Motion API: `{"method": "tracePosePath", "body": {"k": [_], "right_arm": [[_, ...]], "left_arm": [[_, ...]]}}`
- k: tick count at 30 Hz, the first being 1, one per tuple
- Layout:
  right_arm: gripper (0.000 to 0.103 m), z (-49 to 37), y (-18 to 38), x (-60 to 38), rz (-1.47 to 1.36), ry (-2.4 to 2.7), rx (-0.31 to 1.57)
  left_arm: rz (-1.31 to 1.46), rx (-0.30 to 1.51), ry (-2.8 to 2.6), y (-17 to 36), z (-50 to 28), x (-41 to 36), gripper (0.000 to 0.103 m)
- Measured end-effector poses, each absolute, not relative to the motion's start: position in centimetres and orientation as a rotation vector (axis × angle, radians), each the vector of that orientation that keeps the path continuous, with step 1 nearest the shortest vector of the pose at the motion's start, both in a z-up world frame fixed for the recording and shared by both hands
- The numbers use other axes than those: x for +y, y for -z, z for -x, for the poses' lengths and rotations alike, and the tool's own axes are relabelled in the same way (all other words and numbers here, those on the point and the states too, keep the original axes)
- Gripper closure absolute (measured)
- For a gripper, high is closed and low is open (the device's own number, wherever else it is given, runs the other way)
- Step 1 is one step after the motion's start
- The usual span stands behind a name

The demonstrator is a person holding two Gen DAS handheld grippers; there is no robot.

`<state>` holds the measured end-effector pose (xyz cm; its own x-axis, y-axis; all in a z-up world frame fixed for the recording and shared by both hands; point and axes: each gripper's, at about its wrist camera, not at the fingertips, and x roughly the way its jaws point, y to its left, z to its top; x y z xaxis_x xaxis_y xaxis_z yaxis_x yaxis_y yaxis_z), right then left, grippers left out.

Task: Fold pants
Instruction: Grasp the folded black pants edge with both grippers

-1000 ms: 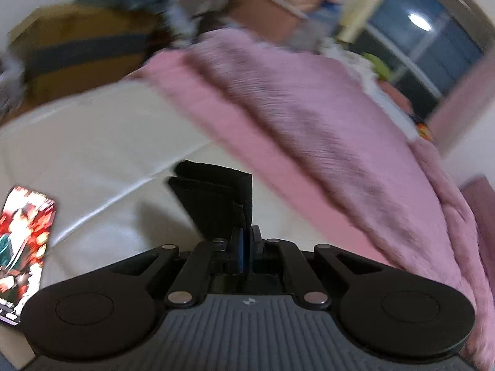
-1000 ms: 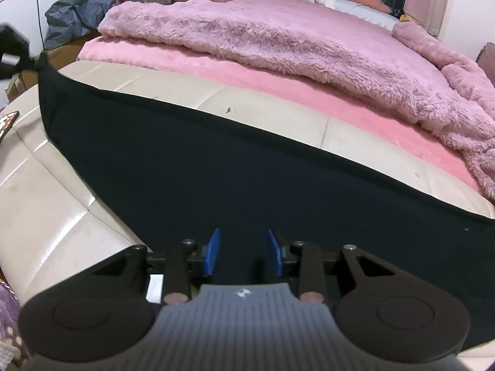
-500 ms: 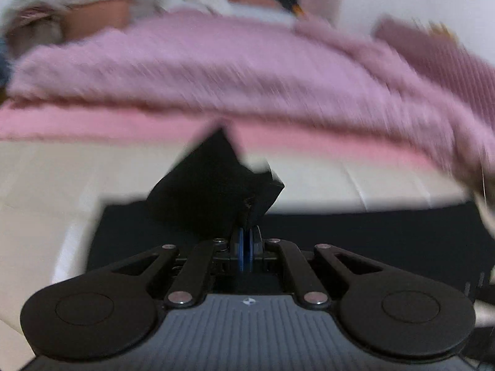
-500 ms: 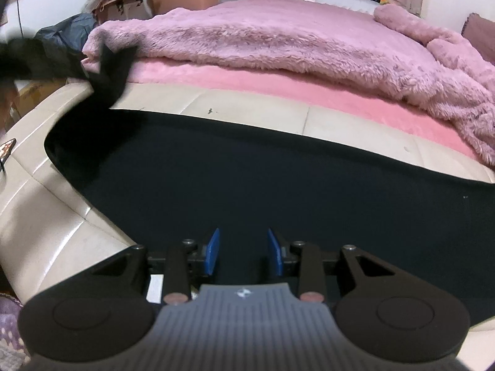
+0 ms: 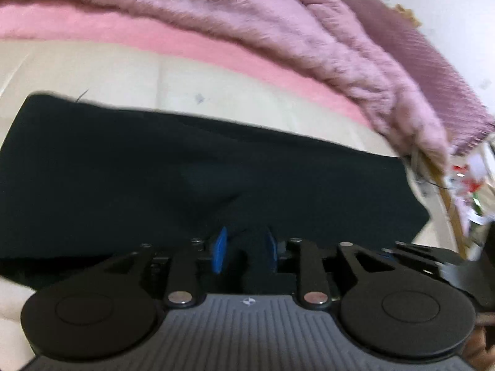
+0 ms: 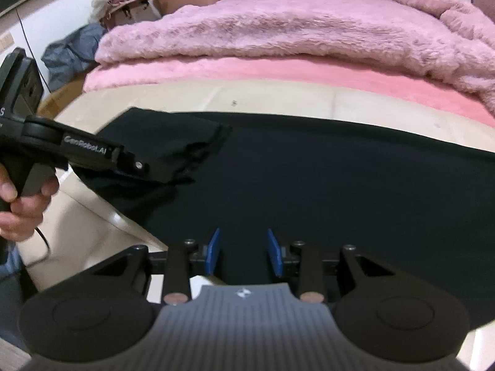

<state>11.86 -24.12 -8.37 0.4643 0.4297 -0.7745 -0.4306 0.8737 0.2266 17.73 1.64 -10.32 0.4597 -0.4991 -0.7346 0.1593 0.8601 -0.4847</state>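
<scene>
**First fold laid, more to go**

The right gripper (image 6: 243, 255) stands spread over the near edge of the black pants (image 6: 340, 185), pinching nothing. The left gripper (image 5: 244, 252) is opening, its pads clear of the cloth between them. One end lies doubled over on the cream leather bed edge (image 6: 278, 99). Squaring and further folds seem left. Behind lies the pink fleece blanket (image 6: 294, 27).

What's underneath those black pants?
The black pants lie on a cream padded surface that shows around their edges. A folded-over end covers part of the pants; anything beneath the fabric is hidden.
</scene>
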Motion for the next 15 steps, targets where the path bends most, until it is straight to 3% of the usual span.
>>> {"method": "tracePosePath", "body": {"k": [7, 15], "right_arm": [[0.073, -14.6, 7.4, -21.6, -0.173, -0.577, 0.977], [0.079, -18.5, 9.0, -17.0, -0.278, -0.620, 1.026]], "left_arm": [[0.236, 1.019, 0.319, 7.9, -19.5, 4.6, 0.065], [0.296, 1.014, 0.221, 8.5, -18.9, 7.6, 0.065]]}}
